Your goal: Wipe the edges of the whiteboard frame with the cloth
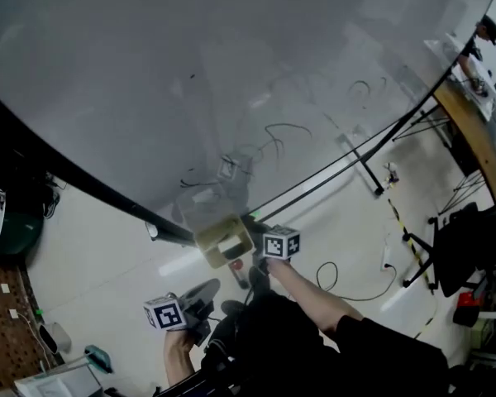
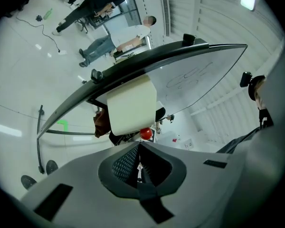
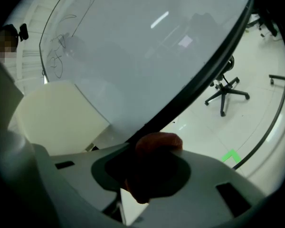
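1. Left gripper (image 2: 139, 161): jaws pressed together with nothing between them. Held low on the person's left, well apart from the whiteboard (image 1: 231, 73), marker cube (image 1: 164, 313) facing up.
2. Cream-coloured block (image 1: 224, 239): at the lower edge of the board, just left of the other gripper's cube. Attached to that gripper or separate, not discernible.
3. Right gripper (image 3: 152, 164): clenched on the cloth (image 3: 157, 145), a reddish-brown wad filling the gap between the jaws and bulging past their tips.
4. Cloth brought up against the dark frame (image 3: 204, 75) along the board's lower edge, apparently touching it. Seen from the left gripper view as a brownish fold just below the frame, beside the cream-coloured block.
5. Whiteboard surface: pale and glossy, with faint pen scribbles (image 1: 277, 135) above and to the right of the gripping point. Frame running as a dark band from lower left to upper right in the head view.
6. Floor (image 3: 256, 122) to the right of the frame: light and shiny, with an office chair (image 3: 225, 91) standing well apart from the board and a green mark (image 3: 232, 156) nearer the gripper.
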`<state>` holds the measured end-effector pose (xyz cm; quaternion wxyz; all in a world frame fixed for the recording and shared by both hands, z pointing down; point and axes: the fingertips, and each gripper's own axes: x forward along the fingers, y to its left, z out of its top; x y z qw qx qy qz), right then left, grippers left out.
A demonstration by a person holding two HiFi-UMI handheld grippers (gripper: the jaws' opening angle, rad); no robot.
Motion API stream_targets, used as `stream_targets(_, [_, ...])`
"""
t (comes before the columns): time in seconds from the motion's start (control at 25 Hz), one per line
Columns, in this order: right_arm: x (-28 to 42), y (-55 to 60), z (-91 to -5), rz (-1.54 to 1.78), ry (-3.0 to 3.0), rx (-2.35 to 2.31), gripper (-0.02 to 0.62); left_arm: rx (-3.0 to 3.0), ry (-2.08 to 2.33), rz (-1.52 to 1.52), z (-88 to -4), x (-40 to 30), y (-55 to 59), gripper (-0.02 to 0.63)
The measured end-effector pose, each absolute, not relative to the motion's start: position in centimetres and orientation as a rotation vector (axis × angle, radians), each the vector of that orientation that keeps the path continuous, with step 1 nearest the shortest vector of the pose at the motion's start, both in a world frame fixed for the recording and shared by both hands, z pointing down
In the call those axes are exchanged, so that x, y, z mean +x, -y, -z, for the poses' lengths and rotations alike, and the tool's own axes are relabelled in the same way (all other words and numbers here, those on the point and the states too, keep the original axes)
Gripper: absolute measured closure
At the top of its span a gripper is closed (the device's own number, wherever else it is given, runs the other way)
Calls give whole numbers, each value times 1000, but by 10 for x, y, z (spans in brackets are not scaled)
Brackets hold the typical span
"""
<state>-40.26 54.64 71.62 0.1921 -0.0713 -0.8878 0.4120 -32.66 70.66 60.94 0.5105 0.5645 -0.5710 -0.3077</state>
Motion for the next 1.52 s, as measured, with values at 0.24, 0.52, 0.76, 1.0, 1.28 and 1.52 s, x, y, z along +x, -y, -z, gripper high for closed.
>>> stream_targets(0.24, [-407,-561,-724,-1256,2521,-228,489,1343,1376,745,-607,-341,-698,618])
stream_targets(0.52, [-403,-561,-720,-1435,2573,-122,489,1409,1266,709,-612,-355,-699,618])
stream_targets(0.76, [-402,-568,-719,-1626,2689,29,493,1535,1084,594,-608,-367,-716,618])
stream_targets(1.0, [-416,-596,-723,-1786,2732,150,499,1589,996,495,-607,-387,-746,618])
stream_targets(1.28, [-412,-606,-748,-1849,2729,261,500,1647,914,437,-606,-381,-755,618])
stream_targets(1.52, [-426,-637,-726,-1882,2665,179,505,1673,885,425,-605,-381,-754,618])
